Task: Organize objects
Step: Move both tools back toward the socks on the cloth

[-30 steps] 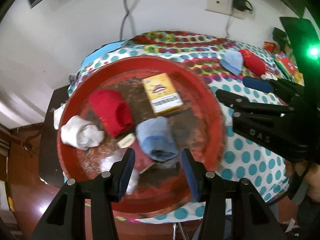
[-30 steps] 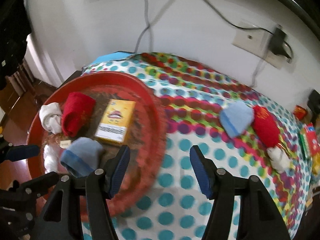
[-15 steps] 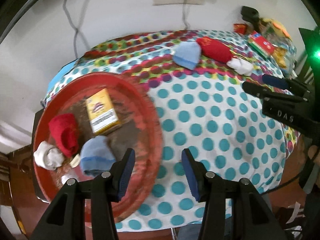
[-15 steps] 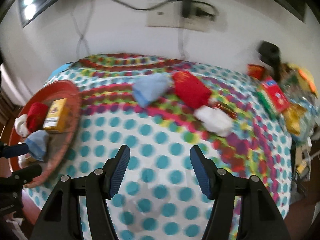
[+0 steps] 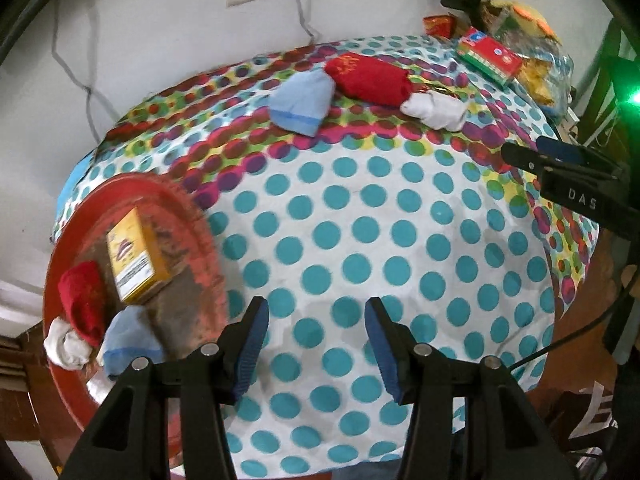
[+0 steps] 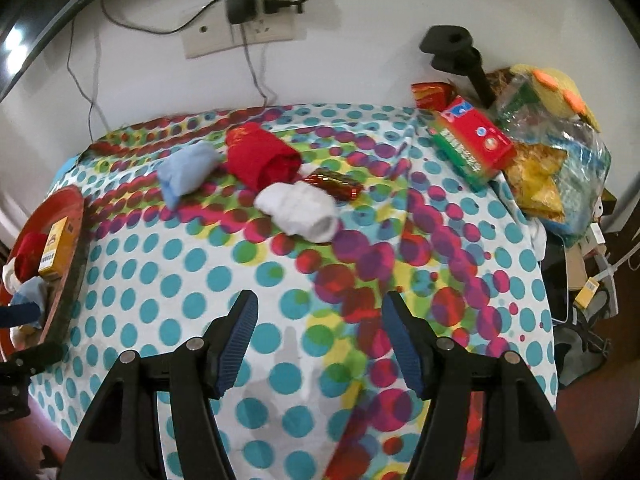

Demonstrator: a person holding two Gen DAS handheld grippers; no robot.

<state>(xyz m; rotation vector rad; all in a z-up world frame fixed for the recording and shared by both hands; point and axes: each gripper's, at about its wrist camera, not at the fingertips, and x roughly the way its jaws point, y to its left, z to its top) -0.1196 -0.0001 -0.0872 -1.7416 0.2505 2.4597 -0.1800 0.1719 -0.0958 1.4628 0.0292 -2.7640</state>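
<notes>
A table draped in a polka-dot cloth (image 6: 248, 288) is carrying everything here, its near part showing teal dots and its far part running into red, purple and yellow ones. A round red tray (image 5: 192, 216) is sitting at the table's left edge. Toward the far side, a rolled light-blue sock (image 6: 186, 172), a rolled red sock (image 6: 260, 160) and a rolled white sock (image 6: 300, 210) are lying close together in a loose row, the red one touching the white. A red foil-wrapped candy (image 6: 334, 183) is resting just beside the white sock. At the far right corner, a red and green carton (image 6: 472, 140) is lying next to a clear plastic bag of snacks (image 6: 548, 168).
</notes>
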